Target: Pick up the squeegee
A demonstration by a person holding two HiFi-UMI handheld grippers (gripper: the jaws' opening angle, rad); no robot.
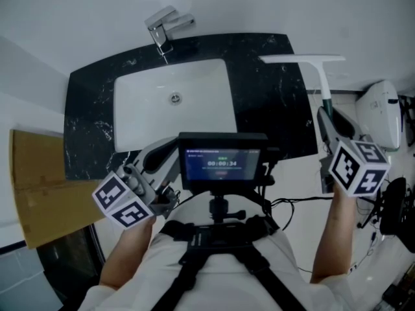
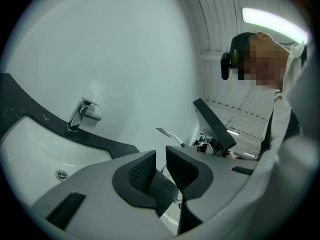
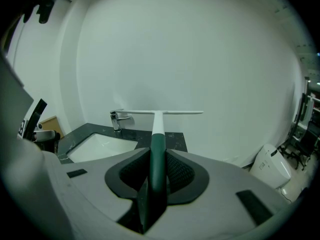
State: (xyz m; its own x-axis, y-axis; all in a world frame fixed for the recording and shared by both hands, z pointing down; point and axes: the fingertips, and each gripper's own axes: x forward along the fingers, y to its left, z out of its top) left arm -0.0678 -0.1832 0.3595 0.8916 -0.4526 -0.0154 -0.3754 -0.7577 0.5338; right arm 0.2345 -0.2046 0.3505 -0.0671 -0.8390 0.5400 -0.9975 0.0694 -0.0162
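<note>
The squeegee (image 1: 322,76) has a long white blade and a dark green handle. My right gripper (image 1: 331,118) is shut on the green handle, at the right end of the black counter (image 1: 87,109). In the right gripper view the handle (image 3: 158,149) runs straight out between the pads of the gripper (image 3: 158,160), and the blade lies crosswise in the air before the white wall. My left gripper (image 1: 159,155) hovers at the counter's front edge, below the basin. Its jaws (image 2: 161,166) stand a narrow gap apart with nothing between them. The squeegee (image 2: 169,133) shows small beyond them.
A white basin (image 1: 139,118) is set in the counter, with a chrome faucet (image 1: 165,28) behind it at the wall. A cardboard sheet (image 1: 39,186) leans at the left. A white toilet (image 1: 379,112) and cables stand at the right. A screen (image 1: 222,164) rides on the chest rig.
</note>
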